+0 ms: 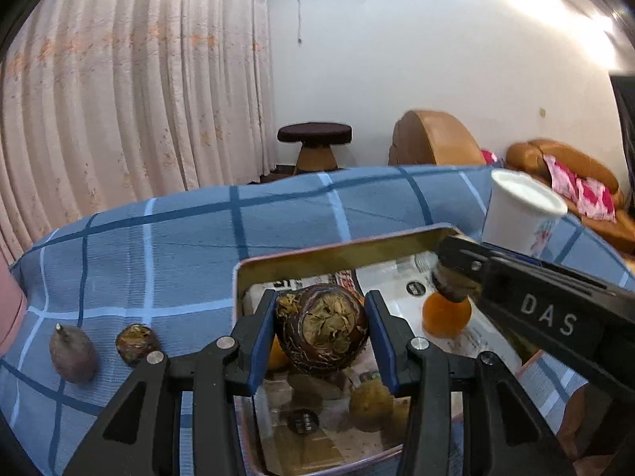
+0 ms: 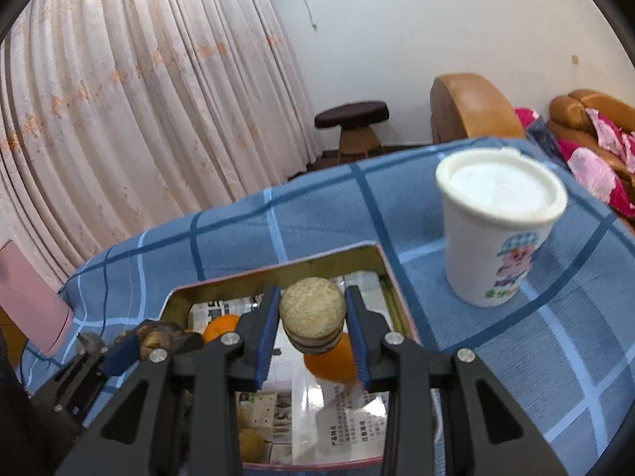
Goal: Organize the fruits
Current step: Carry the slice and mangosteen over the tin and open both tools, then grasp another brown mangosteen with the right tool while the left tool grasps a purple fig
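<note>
Fingers of left gripper [image 1: 320, 333] clamped on big dark taro [image 1: 323, 327], frame centre, hanging over tin tray [image 1: 333, 248]. Right gripper [image 2: 311, 327] pinching small cut taro piece [image 2: 312, 311], also above tray, over an orange [image 2: 329, 361]. Lower both into bare newspaper patches, clear of oranges, then release. Two more roots [image 1: 73, 353] waiting lower left on blue cloth [image 1: 178, 246].

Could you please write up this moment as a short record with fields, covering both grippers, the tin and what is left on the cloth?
left gripper: shut on a large brown taro, held over the tin
right gripper: shut on a small cut taro, also over the tin
tin: paper-lined, holds an orange
checked cloth: two dark tubers left of the tin
white cup: upright, right of the tin
</note>
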